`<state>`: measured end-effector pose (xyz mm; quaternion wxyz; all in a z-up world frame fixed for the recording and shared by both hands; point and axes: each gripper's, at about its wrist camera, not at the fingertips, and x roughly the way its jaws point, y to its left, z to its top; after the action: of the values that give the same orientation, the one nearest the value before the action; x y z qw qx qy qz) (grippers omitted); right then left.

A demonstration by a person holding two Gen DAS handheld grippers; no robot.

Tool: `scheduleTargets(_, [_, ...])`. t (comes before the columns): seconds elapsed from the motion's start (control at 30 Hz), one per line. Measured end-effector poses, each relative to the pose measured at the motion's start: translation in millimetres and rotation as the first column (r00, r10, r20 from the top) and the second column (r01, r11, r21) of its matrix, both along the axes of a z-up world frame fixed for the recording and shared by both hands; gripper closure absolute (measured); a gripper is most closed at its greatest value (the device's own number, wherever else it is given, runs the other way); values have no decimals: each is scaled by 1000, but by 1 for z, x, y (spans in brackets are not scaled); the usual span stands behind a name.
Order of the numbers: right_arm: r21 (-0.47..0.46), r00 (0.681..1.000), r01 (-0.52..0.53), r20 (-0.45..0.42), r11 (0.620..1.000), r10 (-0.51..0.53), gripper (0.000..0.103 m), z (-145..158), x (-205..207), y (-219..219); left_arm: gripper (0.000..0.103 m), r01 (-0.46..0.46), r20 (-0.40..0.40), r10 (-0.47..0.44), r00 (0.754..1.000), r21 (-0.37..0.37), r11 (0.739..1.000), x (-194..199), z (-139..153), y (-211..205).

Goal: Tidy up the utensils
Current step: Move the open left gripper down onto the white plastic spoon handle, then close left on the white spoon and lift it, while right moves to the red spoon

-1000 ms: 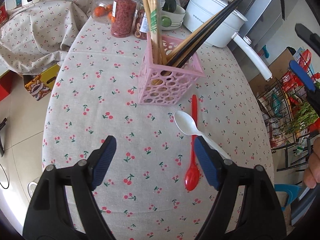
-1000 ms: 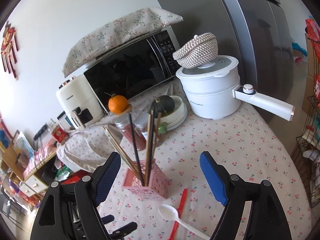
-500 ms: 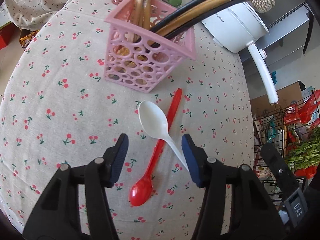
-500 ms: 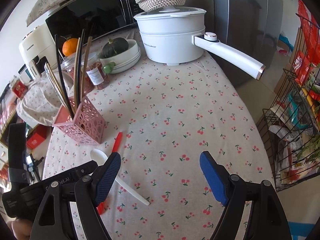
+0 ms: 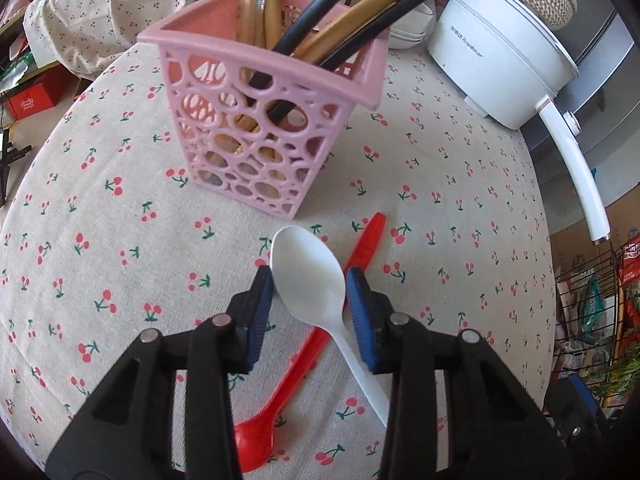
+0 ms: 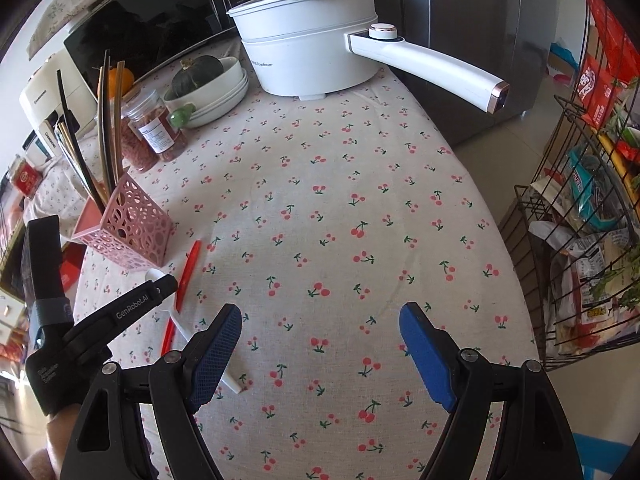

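Closing in on the white spoon (image 5: 310, 276): left gripper (image 5: 309, 284) now straddling its bowl, blue fingers (image 5: 262, 300) narrowed a good deal from the wide spread of a second ago and just at the bowl's two edges, though whether actually pinching yet or only brushing cannot be told from the wrist view. Moved forward and down too, from a spot short of both spoons to right over them, with the pink basket (image 5: 276, 120) looming much nearer than before. White spoon lying flat on the cherry-print desk (image 5: 460, 200), handle running back under the right finger, crossed over the red spoon (image 5: 304, 356), which lies bowl toward the camera and handle tip pointing at the basket. Basket just beyond, already holding several chopsticks (image 5: 320, 28) leaning out of it. Right gripper (image 6: 320, 344) dropped lower toward the desk, fingers (image 6: 424, 356) wide apart as before, nothing between them, only bare cloth; end of the white spoon's handle peeking beside its left finger. Probably the grasp stage of the first spoon: not lifted, both spoons left to go into the basket. A grip across the curved bowl may slip or tip, and lifting could drag the red spoon beneath.
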<state>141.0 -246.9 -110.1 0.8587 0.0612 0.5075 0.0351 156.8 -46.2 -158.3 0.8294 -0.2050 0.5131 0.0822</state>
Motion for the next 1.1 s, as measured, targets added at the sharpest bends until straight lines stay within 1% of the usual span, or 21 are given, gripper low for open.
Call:
scheduleTargets(0.03, [0,1000,1,-3,1000,-1,21,-1,0,-2,77,4,-5,-4,1000,8,1000,0,-1,-1])
scheduleTargets(0.07, [-1,1000,2,-4,1000,-2,21,-1,0,-3,87,6,-10,-6,1000,15,1000,1,-2,-1])
scheduleTargets(0.1, [-3,1000,4,-5,1000,-4,21,-2,0,-4,92,7,-10,-7,1000,15,1000,0,-2,0])
scheduleTargets(0.2, [-6,1000,15,-8,1000,-15,21,-2,-1,-7,96,15,-11,-16,1000,-20,1000,-1,0,6])
scheduleTargets(0.3, [4,1000,26,-12,1000,-26,21,-2,-1,-8,100,54,9,-54,999,-50,997,-5,7,11])
scheduleTargets(0.43, [13,999,26,-21,1000,-25,21,-2,-1,-4,100,128,60,-123,991,-87,988,-12,23,16])
scheduleTargets(0.67, [39,998,11,-57,999,-9,21,-9,2,13,101,214,156,-200,967,-81,973,-35,57,40])
scheduleTargets(0.73, [54,998,9,-70,999,-5,21,-11,3,20,101,224,190,-208,959,-65,972,-41,68,52])
scheduleTargets(0.9, [77,995,-6,-101,997,14,21,-17,10,46,101,222,269,-215,939,3,975,-50,90,79])
scheduleTargets(0.97, [80,993,-18,-112,997,27,21,-21,15,58,101,215,288,-208,935,10,977,-52,95,88])
scheduleTargets(1.1, [79,991,-33,-125,996,43,21,-31,27,83,101,199,310,-187,932,-7,980,-54,100,106])
